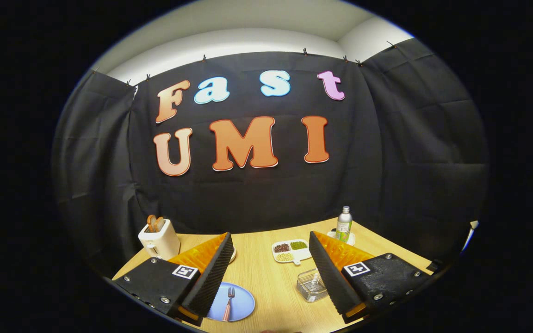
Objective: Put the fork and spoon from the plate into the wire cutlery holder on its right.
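Observation:
A blue plate lies on the wooden table beside the left finger, partly hidden by it. On the plate rests a fork with a pink handle, tines pointing away from me. To the plate's right stands the wire cutlery holder, touching the edge of the right finger, with a pale utensil handle leaning inside it. My gripper hovers above the table, open wide, with nothing between its fingers. Plate and holder both sit low between the fingers, below the tips.
A white toaster with bread slices stands at the back left. A white divided dish of grains lies ahead of the fingers. A green-labelled bottle stands at the back right. Black cloth walls close the table's far sides.

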`<state>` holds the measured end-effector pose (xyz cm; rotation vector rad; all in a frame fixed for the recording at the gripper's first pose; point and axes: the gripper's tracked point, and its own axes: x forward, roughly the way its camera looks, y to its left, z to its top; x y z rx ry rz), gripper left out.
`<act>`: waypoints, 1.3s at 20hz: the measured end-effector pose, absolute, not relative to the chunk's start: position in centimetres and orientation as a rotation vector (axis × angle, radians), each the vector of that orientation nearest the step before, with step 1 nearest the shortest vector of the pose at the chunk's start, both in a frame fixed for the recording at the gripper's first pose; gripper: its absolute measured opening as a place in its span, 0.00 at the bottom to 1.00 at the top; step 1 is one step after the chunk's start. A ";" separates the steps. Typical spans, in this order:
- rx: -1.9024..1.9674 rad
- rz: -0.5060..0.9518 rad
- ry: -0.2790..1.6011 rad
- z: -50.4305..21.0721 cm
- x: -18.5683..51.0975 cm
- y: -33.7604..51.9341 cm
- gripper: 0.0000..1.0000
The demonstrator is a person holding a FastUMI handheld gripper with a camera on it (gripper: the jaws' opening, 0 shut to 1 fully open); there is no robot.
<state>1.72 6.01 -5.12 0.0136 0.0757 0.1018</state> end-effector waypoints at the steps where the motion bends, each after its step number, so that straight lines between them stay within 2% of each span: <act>1: 0.013 0.109 0.091 -6.1 1.9 6.7 0.98; 12: -0.095 0.206 0.369 -22.9 2.1 14.2 0.99; 18: -0.145 0.240 0.522 -30.4 1.9 15.7 0.94; 20: -0.156 0.251 0.568 -32.2 1.6 16.0 0.88; 23: -0.163 0.243 0.636 -34.6 1.2 16.0 0.71; 26: -0.174 0.249 0.672 -35.8 0.8 16.2 0.59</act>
